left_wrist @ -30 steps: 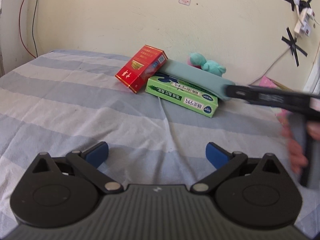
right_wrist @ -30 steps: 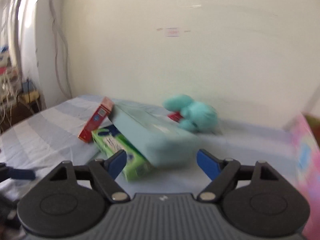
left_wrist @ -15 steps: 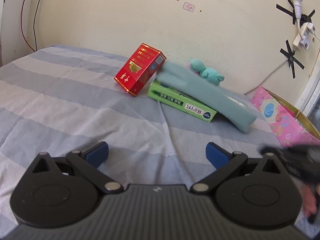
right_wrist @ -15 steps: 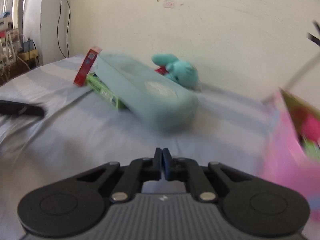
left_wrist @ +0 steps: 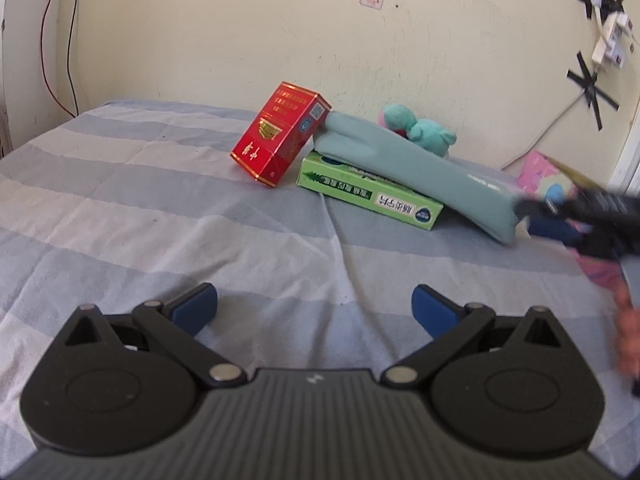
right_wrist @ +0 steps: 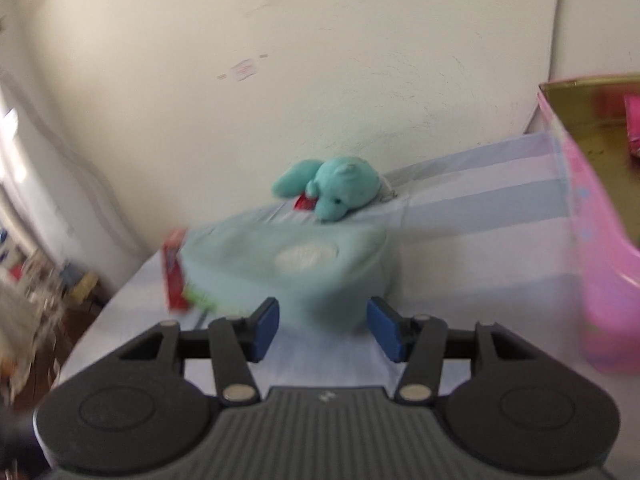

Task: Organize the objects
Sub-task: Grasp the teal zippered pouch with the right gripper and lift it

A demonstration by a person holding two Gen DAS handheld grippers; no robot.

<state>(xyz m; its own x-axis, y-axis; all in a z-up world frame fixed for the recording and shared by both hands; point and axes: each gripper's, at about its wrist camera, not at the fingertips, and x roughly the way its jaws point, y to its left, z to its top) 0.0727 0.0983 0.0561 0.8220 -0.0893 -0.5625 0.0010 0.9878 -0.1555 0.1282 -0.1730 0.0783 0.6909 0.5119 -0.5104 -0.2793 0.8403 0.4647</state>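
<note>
A teal pencil pouch (left_wrist: 412, 172) lies slanted over a green box (left_wrist: 368, 196), its upper end against a tilted red box (left_wrist: 280, 132). A teal plush toy (left_wrist: 416, 130) lies behind them by the wall. My right gripper (right_wrist: 326, 328) is open, its blue pads on either side of the pouch's near end (right_wrist: 312, 272) without closing on it; it shows at the right in the left wrist view (left_wrist: 536, 216). My left gripper (left_wrist: 314, 306) is open and empty, low over the striped bedsheet (left_wrist: 140, 208), well in front of the pile.
A pink box (right_wrist: 600, 240) with a gold inside stands at the right of the bed, also in the left wrist view (left_wrist: 548, 176). The wall runs close behind the pile. Cables and a taped power strip (left_wrist: 608, 36) hang on the wall at the right.
My right gripper was shut half a second ago and is now open, moved forward and down to the pouch's near end. The left gripper has barely moved.
</note>
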